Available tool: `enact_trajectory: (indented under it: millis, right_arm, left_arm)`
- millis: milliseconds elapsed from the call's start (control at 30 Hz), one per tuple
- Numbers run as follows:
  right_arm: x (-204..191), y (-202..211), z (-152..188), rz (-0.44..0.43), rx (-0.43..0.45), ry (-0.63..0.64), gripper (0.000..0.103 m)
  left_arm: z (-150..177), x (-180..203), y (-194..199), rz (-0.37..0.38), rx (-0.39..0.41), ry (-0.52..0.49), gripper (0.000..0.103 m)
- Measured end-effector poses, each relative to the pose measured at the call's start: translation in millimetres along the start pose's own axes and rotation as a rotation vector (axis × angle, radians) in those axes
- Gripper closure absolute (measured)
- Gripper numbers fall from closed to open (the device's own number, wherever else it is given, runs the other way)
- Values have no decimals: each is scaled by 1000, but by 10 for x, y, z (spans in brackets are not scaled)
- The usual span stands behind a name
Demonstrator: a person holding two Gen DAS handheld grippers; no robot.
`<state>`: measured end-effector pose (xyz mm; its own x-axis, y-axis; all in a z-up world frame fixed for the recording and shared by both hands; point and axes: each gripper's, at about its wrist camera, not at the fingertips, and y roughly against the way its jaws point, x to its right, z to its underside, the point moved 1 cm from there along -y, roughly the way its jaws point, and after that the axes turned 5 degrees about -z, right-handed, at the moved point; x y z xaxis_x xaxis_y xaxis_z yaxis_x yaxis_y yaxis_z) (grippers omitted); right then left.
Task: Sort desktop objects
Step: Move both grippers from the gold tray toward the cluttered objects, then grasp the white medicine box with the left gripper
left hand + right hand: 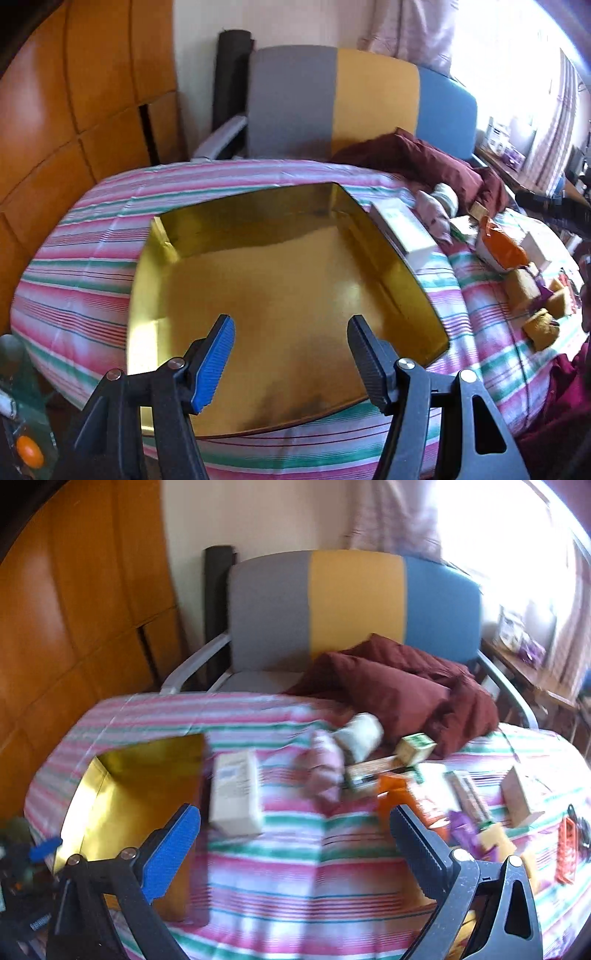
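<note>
One striped tablecloth (303, 867); tricolour chair (351, 602), wooden cabinets (74, 110) behind.

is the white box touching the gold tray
Cannot tell. In the left wrist view the white box overlaps the gold tray wall's outer side; the blurred right wrist view shows no clear gap.
</note>
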<state>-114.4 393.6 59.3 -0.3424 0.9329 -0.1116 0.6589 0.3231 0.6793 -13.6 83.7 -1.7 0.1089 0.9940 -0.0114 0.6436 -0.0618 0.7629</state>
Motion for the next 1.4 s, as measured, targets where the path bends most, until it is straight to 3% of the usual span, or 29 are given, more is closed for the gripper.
enact_trajectory:
  millis: [133,233,400,700,1100,1400]
  right_arm:
    - [443,29,-173,10,22,-83,1]
    - [771,-32,-256,-13,23,-160,9]
    - [1111,-202,-306,-30,19,-234,17]
    - [1160,-454,-177,-94,-63,-198,19]
    - [1208,-431,-217,-107,-50,-221,11]
    - [1218,-408,-229,-92,-53,-211,9]
  left_arm:
    - [-92,126,22,84,-1,-8,39]
    - [-220,243,4,168,-13,-1,39]
    - [-428,487,-107,240,-34,-20,39]
    - [-839,950,-542,355,-121,-22,39]
    - [-1191,1220,-1348,392,-316,77,39]
    - [-1317,1309,-1495,343,-353,88,39]
